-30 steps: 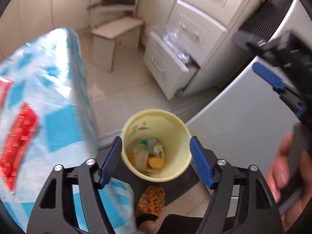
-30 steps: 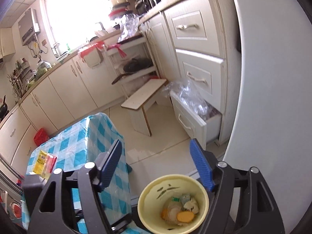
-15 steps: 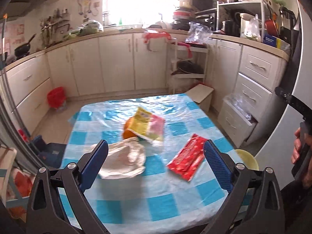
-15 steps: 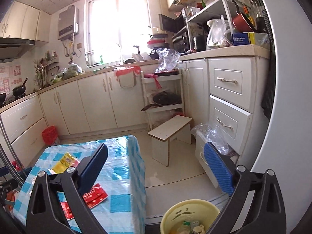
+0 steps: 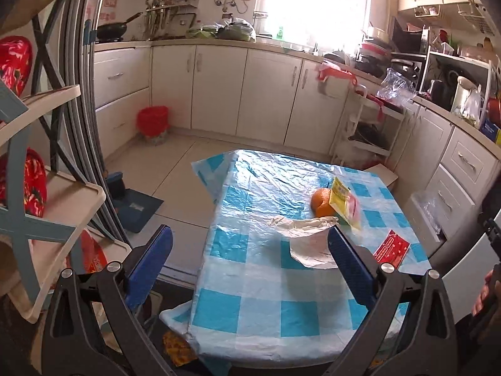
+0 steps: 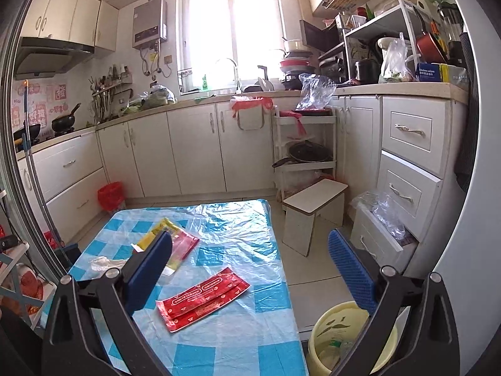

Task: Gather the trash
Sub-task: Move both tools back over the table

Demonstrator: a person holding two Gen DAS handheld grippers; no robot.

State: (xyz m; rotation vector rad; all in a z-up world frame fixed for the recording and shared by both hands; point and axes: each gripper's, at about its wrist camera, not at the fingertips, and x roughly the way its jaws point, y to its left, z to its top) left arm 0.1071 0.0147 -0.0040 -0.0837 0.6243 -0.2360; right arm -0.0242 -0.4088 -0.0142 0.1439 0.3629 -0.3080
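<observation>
Our left gripper (image 5: 250, 257) and right gripper (image 6: 250, 260) both have jaws wide apart, holding nothing. The red wrapper (image 6: 203, 298) lies flat on the checked table (image 6: 250, 338). We think it is light, thin and slippery, so we pinch an edge.

I stand in a kitchen where a bright window (image 6: 231, 28) glares above the sink and cream cabinets (image 6: 194, 150) line the far wall and my right. The floor (image 5: 175, 169) is pale tile, with a small white stool (image 6: 313, 210) beside a slim shelf rack (image 6: 303, 153). A grey water heater (image 6: 149, 22) hangs left of the window, under a tiled ceiling.
</observation>
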